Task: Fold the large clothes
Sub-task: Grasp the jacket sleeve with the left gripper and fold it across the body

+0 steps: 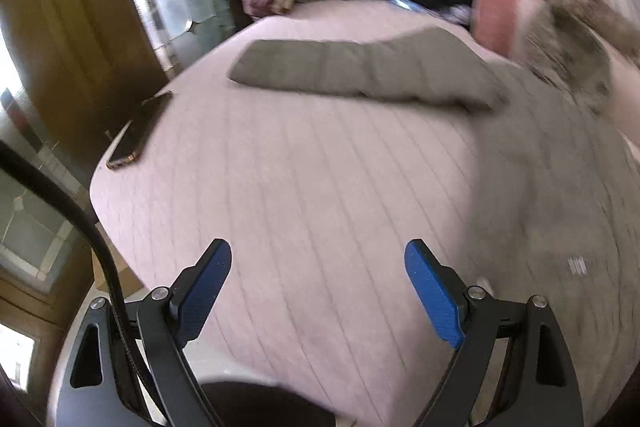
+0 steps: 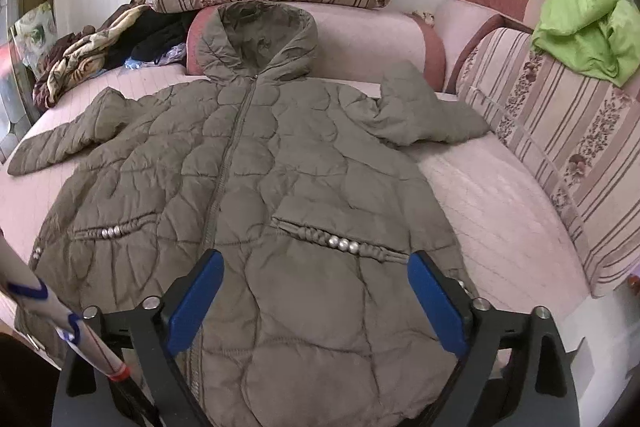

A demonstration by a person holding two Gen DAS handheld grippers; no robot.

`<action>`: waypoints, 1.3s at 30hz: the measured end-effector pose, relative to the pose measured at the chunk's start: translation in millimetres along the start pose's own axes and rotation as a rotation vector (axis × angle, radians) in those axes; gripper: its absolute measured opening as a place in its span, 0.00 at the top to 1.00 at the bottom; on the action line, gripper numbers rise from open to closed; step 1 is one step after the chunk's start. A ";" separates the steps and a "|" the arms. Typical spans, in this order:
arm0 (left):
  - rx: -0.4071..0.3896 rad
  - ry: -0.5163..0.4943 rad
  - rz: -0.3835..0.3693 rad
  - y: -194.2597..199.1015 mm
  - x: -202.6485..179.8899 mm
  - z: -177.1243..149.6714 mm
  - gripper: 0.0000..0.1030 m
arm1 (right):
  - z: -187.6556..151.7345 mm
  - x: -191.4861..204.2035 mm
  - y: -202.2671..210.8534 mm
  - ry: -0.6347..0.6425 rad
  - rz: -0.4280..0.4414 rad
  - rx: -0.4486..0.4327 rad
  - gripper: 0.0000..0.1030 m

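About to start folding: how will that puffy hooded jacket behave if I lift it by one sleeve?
The quilted jacket looks soft, so it would likely droop and trail rather than hold shape. Its puffy padding suggests it is light for its bulk. The smooth shell may slip between the fingers.

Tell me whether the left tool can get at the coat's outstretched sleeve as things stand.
Probably yes: the left tool is open and empty, and only bare bed cover lies between it and the sleeve. The phone sits off to the side.

Left gripper (image 1: 318, 287) is pointed steeply downward, blue pads (image 1: 208, 293) spread wide with nothing between them. Right gripper (image 2: 316, 301) is likewise angled downward, jaws parted, nothing gripped.
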State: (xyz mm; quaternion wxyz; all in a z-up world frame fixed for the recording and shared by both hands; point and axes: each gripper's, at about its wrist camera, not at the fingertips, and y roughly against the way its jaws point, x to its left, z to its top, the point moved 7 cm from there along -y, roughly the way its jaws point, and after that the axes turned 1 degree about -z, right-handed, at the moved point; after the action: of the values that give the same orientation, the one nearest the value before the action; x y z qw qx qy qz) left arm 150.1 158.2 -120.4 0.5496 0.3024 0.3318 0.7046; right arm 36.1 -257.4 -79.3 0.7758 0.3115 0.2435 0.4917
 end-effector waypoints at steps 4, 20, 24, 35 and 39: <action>0.020 0.094 0.013 -39.1 33.9 40.1 0.15 | -2.9 7.4 -11.3 -0.008 0.041 0.033 0.15; 0.176 0.517 -0.250 -191.7 86.7 142.6 0.16 | -23.1 4.2 -58.9 -0.074 0.055 0.189 0.37; 0.171 0.566 -0.339 -212.4 82.5 164.6 0.16 | -23.1 0.1 -61.9 -0.083 0.035 0.184 0.34; 0.170 0.358 -0.027 -212.3 65.2 196.0 0.86 | -19.3 -3.8 -63.8 -0.047 -0.009 0.159 0.36; 0.103 0.313 -0.145 -161.6 31.0 211.3 0.88 | -17.1 -6.3 -54.8 -0.036 -0.007 0.121 0.39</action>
State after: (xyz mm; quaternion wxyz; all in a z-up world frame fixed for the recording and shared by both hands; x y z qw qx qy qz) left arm 403.3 245.3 -121.6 0.5246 0.1921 0.4699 0.6835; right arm 55.4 -276.6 -130.3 0.7615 0.3660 0.2597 0.4677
